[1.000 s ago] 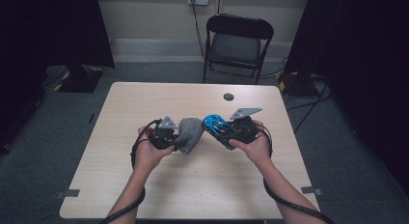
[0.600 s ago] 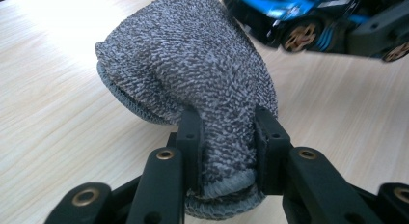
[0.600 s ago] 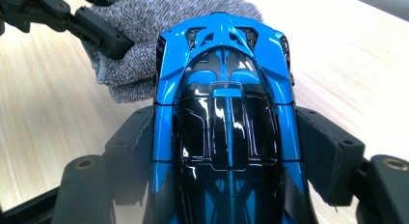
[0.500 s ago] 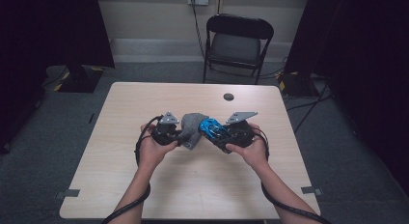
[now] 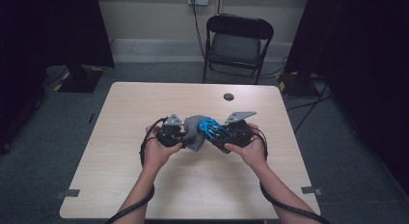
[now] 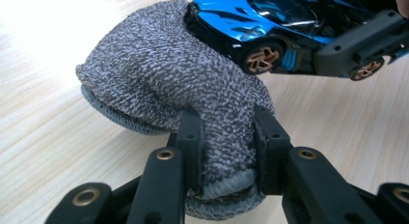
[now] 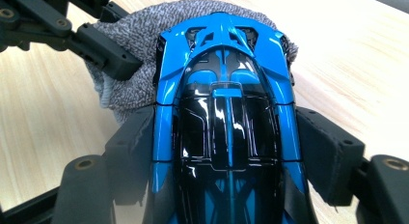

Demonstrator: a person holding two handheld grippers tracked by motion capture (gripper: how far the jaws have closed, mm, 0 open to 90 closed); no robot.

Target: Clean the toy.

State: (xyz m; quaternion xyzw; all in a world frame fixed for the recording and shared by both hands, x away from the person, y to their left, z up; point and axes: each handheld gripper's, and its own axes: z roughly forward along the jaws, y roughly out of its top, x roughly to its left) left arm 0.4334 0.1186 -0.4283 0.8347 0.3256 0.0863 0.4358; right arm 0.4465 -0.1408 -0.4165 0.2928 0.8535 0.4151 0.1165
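A grey knitted cloth is pinched between the jaws of my left gripper, which is shut on it. My right gripper is shut on a glossy blue and black toy car, its pads pressed on both sides of the body. The car's nose lies against the cloth. In the high view both grippers meet over the middle of the table, the left gripper with the cloth and the right gripper with the car.
The light wooden table carries a small dark round thing near its far edge. A black folding chair stands behind the table. Cables trail from both grippers along the forearms.
The cloth and the car's nose have shifted slightly against each other, the car dipping and coming back up. Both hands stay at the same spot, and both grips are unchanged.
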